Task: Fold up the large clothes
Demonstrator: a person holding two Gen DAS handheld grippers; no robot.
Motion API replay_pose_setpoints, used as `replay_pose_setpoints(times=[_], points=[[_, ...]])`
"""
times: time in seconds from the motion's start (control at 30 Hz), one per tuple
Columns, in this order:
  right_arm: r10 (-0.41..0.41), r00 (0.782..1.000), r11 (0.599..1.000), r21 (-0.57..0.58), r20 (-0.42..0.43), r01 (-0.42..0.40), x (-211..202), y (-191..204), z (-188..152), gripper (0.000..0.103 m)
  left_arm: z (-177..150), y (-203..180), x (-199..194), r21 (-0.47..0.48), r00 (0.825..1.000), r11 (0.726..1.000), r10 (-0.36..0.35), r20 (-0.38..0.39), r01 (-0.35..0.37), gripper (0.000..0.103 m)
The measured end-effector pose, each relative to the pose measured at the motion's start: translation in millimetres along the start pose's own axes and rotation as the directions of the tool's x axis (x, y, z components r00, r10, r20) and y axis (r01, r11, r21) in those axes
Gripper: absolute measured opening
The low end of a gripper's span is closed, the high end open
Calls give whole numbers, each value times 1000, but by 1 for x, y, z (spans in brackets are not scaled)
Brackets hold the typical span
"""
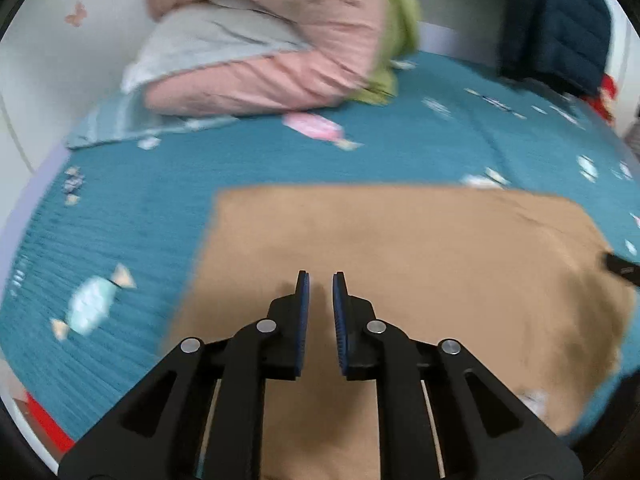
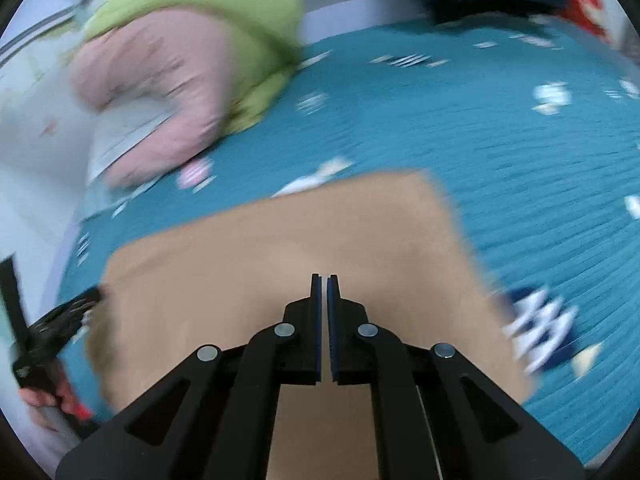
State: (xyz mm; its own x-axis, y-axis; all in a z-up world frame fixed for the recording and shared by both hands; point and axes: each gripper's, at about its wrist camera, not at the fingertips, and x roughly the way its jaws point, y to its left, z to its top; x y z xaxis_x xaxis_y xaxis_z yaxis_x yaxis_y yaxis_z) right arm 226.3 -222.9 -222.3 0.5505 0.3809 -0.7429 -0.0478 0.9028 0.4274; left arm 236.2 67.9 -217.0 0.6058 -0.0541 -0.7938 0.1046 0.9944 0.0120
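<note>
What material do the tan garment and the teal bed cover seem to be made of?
Tan garment: probably a soft, matte woven or brushed fabric; it lies flat, with no shine and only faint creases. Blur hides the weave.

Teal bed cover: it looks like a ribbed or quilted textile, matte; fine parallel ridges run across it, with a printed candy pattern.

— Furniture? 
— One bed (image 1: 360, 160), covered by a teal ribbed bedspread (image 2: 520, 152) printed with candy shapes. 
— Walls? 
— A pale wall (image 1: 52, 40) at the left carries a small butterfly mark (image 1: 76, 14).
</note>
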Motion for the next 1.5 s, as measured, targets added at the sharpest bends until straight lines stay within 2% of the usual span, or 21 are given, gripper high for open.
replay_pose_setpoints(times=[0.07, 0.17, 0.27, 0.33, 0.43, 0.57, 0.63, 0.67, 0.73, 0.77, 0.8, 0.83, 0.9, 1.0, 1.07, 1.13, 1.2, 1.27, 1.37, 1.43, 1.5], points=[[40, 996, 999, -20, -85, -42, 16, 19, -17, 4, -16, -19, 4, 32, 999, 999, -14, -35, 15, 15], [11, 981, 998, -57, -194, -23, 31, 24, -38, 4, -38, -28, 13, 71, 994, 997, 28, -106, -21, 14], [-67, 970, 997, -53, -235, 56, 24, -2, -53, 0, -53, -9, 9, 73, 990, 997, 41, -134, -32, 14], [-68, 961, 997, 9, -269, 73, 12, -31, -60, 0, -61, 16, 7, 21, 985, 999, 52, -167, -49, 14], [-106, 958, 991, 52, -268, 124, -9, -58, -64, 0, -73, 43, 0, 20, 980, 996, 88, -178, -86, 14], [-154, 948, 970, 138, -280, 198, -27, -83, -64, 0, -82, 49, -13, 62, 978, 992, 123, -169, -114, 15], [-103, 960, 964, 213, -260, 162, -41, -91, -64, 3, -82, 45, -23, 80, 977, 987, 147, -154, -136, 16], [-88, 964, 961, 234, -250, 148, -46, -92, -61, 3, -81, 44, -28, 80, 979, 988, 144, -144, -133, 22], [-96, 966, 950, 267, -241, 161, -58, -99, -58, 21, -79, 42, -41, 77, 985, 990, 126, -119, -117, 41], [-112, 966, 942, 284, -233, 178, -62, -102, -57, 55, -78, 40, -49, 76, 987, 991, 118, -107, -110, 53], [-127, 971, 934, 306, -201, 185, -69, -107, -56, 80, -77, 40, -55, 70, 989, 992, 114, -97, -108, 61], [-130, 978, 931, 321, -163, 177, -74, -111, -55, 81, -75, 38, -59, 65, 990, 993, 108, -91, -103, 62], [-102, 981, 929, 338, -164, 153, -69, -117, -51, 81, -70, 39, -65, 51, 993, 995, 87, -83, -83, 62], [19, 986, 910, 411, -164, 51, -51, -127, -45, 81, -67, 36, -70, 41, 994, 996, 84, -74, -81, 62], [122, 978, 891, 452, -169, -33, -32, -129, -39, 81, -66, 34, -69, 28, 993, 997, 80, -81, -78, 62], [189, 959, 874, 481, -211, -67, -5, -131, -34, 81, -65, 31, -69, 23, 994, 997, 72, -82, -70, 62], [198, 950, 859, 510, -242, -50, 10, -139, -32, 82, -64, 25, -69, 27, 995, 998, 67, -75, -65, 68], [236, 947, 826, 558, -217, -78, 12, -143, -31, 91, -63, 19, -69, 33, 996, 998, 57, -71, -55, 70], [243, 954, 806, 583, -175, -99, 5, -149, -31, 91, -60, 11, -66, 36, 996, 998, 45, -78, -42, 70], [241, 958, 801, 590, -154, -106, 0, -155, -31, 84, -58, 6, -62, 29, 996, 999, 30, -87, -27, 70], [235, 962, 814, 569, -141, -116, -5, -157, -29, 52, -55, 2, -58, 12, 995, 1000, 6, -96, -4, 70]])
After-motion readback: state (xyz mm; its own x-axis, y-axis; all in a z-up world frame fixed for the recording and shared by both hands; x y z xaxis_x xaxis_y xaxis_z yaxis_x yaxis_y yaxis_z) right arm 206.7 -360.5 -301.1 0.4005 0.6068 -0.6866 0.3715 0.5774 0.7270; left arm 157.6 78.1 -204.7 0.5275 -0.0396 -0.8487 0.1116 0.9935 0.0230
